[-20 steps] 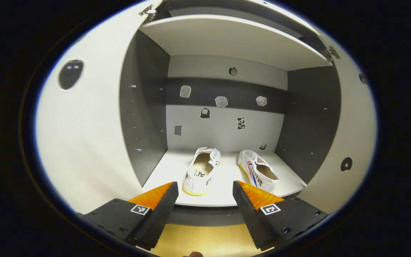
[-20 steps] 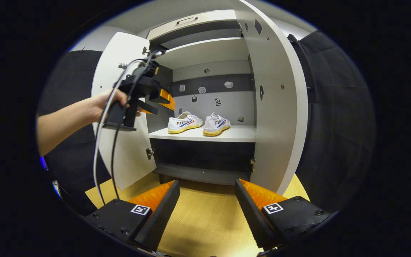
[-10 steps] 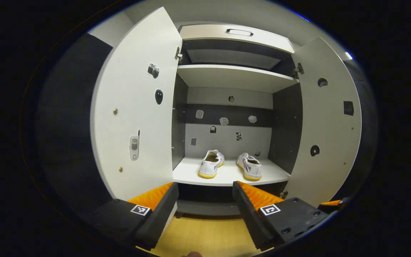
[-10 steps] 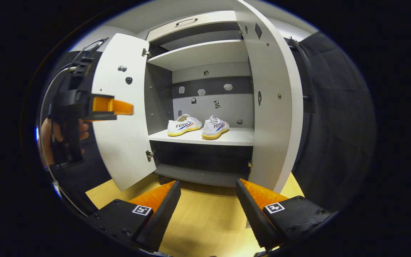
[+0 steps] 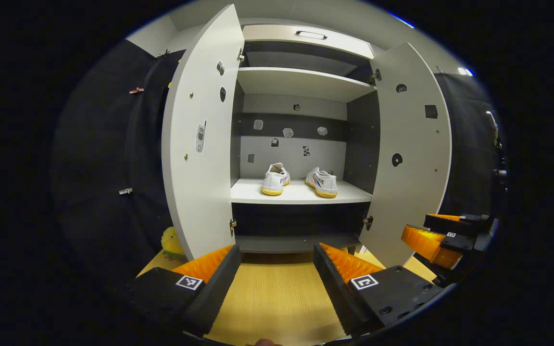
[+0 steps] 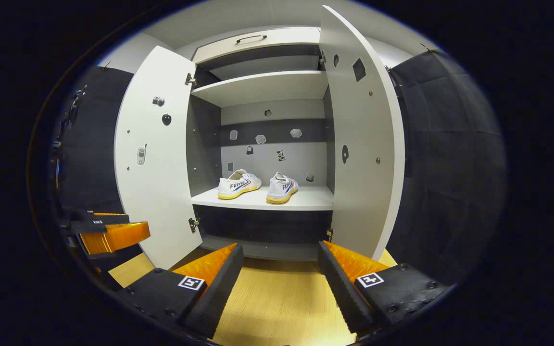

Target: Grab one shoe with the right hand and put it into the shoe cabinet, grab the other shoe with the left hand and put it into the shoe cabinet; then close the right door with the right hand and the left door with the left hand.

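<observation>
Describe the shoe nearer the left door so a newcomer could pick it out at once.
Start at the open white cabinet with both doors swung wide. Two white shoes sit on its middle shelf. The one meant is the shoe nearer the left door. In the right gripper view it lies side-on, showing its striped flank, while its neighbour points its heel more toward the camera.

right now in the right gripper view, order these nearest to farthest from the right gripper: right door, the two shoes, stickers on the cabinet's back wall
From the right gripper:
1. right door, open, its lower edge just beyond the gripper, on the right.
2. two shoes, side by side on the middle shelf, farther in; too close to rank against each other.
3. stickers on the back wall, behind the shoes.
</observation>
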Demonstrator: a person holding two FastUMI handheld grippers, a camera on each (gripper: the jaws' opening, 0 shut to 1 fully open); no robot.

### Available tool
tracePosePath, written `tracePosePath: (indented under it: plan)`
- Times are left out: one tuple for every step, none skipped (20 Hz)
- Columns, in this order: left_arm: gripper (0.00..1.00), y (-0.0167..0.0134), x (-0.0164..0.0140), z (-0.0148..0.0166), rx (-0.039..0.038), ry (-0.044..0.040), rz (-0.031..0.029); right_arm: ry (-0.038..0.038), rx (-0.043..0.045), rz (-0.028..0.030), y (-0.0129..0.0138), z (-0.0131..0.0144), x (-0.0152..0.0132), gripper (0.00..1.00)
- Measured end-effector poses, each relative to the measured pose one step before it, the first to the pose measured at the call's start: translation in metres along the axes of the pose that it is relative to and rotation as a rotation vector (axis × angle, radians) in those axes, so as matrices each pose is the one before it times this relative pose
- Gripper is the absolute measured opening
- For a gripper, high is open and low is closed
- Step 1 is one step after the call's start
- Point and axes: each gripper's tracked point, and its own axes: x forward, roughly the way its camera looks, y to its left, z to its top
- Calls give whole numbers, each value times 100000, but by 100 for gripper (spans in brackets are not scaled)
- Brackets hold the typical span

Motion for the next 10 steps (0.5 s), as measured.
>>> tracePosePath:
  plan:
    - [95,338,-326,-130,417,-649,-692,-342,-561,-1337,89,18,-395,99]
    - [95,214,-340,63,86,-1244,-862,-494,-478,-1134,112,102,-441,99]
    - [96,182,-337,61,192,-1482,-1004,-408,-228,-1221,-13,139,-420,99]
    - [96,191,-391,-205,492,-895,-712,-202,-17,-969,10,194,-440,99]
    - [96,316,-429,-198,1161,-1073,-254,-552,-148,-858,2,244,-456,99]
    - [96,219,-272,-203,1155,-933,-332,-950,-284,-1531,-283,345,-383,99]
    - [96,112,-235,-270,268,-288,-628,-1165,77,-1567,-422,402,-321,99]
    - [96,-65,-151,-389,-615,371,-940,-969,559,-1431,-436,478,-223,99]
    - [96,23,-79,-174,-1178,250,-868,-514,894,-1205,-522,416,-205,98]
    - [95,-26,49,-71,-1156,68,-858,-573,887,-1191,-661,598,-271,98]
